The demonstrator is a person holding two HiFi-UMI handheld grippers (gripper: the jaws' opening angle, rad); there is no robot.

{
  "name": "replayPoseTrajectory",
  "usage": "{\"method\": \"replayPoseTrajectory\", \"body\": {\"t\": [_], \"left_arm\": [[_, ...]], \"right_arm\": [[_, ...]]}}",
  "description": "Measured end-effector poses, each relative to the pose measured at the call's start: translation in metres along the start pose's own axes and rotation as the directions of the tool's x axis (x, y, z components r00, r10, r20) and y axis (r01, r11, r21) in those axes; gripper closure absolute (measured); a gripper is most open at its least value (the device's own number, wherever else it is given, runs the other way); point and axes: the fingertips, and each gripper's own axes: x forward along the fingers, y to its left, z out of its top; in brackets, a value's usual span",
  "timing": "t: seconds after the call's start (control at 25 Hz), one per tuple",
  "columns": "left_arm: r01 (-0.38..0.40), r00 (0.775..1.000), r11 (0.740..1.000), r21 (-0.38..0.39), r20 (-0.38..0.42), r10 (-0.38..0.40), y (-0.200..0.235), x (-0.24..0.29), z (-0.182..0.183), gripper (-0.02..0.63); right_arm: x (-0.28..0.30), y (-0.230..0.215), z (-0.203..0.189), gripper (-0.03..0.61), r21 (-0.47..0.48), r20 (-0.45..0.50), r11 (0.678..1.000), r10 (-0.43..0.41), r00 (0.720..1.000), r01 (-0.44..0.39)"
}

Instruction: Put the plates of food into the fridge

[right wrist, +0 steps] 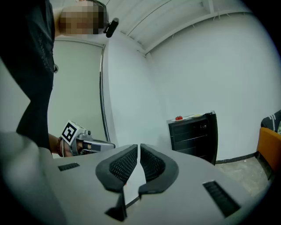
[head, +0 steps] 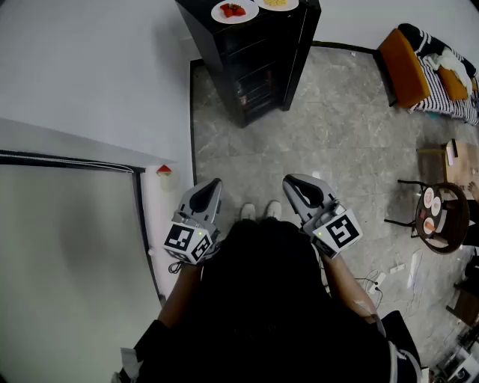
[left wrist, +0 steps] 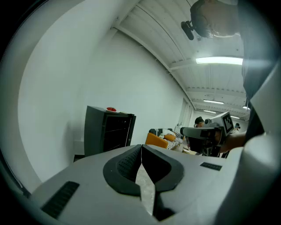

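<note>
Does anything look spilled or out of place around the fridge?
Nothing stands out. The plate with red food and the plate with yellow food sit flat on top of the black fridge, with nothing spilled. The left claw and right claw are shut, empty.

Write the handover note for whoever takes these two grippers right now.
Left gripper: shut, empty, held out in front of the person.
Right gripper: shut, empty, beside the left one.
The black fridge stands ahead against the wall, out of reach from here; its door looks closed.
The plate of red food and the plate of yellow food sit on top of the fridge.
Done: nothing yet.
Left: walk up, open the door, put both plates inside.
</note>
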Motion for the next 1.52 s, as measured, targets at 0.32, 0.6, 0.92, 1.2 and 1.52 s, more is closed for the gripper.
{"method": "replayPoseTrajectory", "body": {"t": [0.32,0.6,0.92,1.2,1.52], "left_arm": [[0.011,1.000,1.000,-0.001,-0.007,-0.011,-0.012,0.011,0.001,0.591],[-0.018,0.999,1.000,0.002,-0.028,0.018,-0.027,0.024,0.005,0.591],[-0.069,0.998,0.998,-0.012,-0.012,0.069,-0.044,0.032,0.004,0.592],[-0.057,0.998,0.998,-0.036,-0.002,0.057,-0.053,0.050,0.000,0.592],[-0.048,0.999,0.998,-0.041,0.004,0.048,-0.050,0.064,0.005,0.592]], "right_arm": [[-0.016,-0.017,-0.011,0.541,-0.026,-0.038,0.999,-0.049,0.998,0.048],[-0.030,-0.049,-0.021,0.541,0.047,-0.024,0.998,-0.051,0.998,0.052],[-0.051,-0.084,-0.036,0.541,0.127,-0.031,0.990,-0.052,0.998,0.055],[-0.060,-0.101,-0.046,0.543,0.155,-0.050,0.988,-0.017,0.999,0.025],[-0.051,-0.106,-0.047,0.542,0.204,-0.064,0.979,-0.006,0.998,0.019]]}}
